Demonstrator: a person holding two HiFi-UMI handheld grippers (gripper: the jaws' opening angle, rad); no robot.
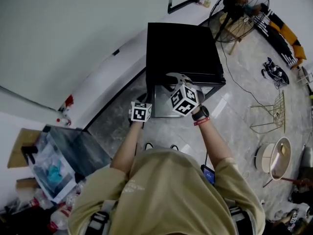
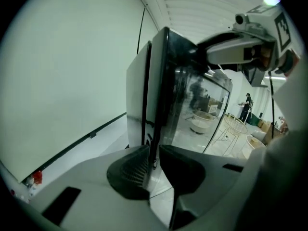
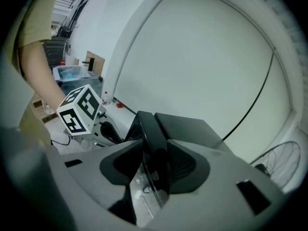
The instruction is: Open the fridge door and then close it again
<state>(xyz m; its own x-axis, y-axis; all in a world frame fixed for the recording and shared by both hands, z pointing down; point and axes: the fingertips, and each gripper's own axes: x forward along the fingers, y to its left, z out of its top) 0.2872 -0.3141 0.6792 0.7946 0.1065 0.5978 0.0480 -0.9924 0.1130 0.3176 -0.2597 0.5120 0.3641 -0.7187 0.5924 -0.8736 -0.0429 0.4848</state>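
A small black fridge (image 1: 181,48) stands on the floor against the white wall, its glass door (image 1: 164,102) facing me. My left gripper (image 1: 143,102) is at the door's left edge, low down. In the left gripper view its jaws (image 2: 154,160) stand narrow with the door's dark edge (image 2: 156,95) running between the pads. My right gripper (image 1: 175,77) reaches over the door's top. In the right gripper view its pads (image 3: 155,165) clamp the black top rim (image 3: 149,129). Whether the door stands off the body I cannot tell.
A standing fan (image 1: 239,11) is behind the fridge at the right, its cable trailing over the floor. A wire stool (image 1: 271,111) and a round basin (image 1: 279,155) stand at the right. A clear box (image 1: 58,155) with clutter sits at the left.
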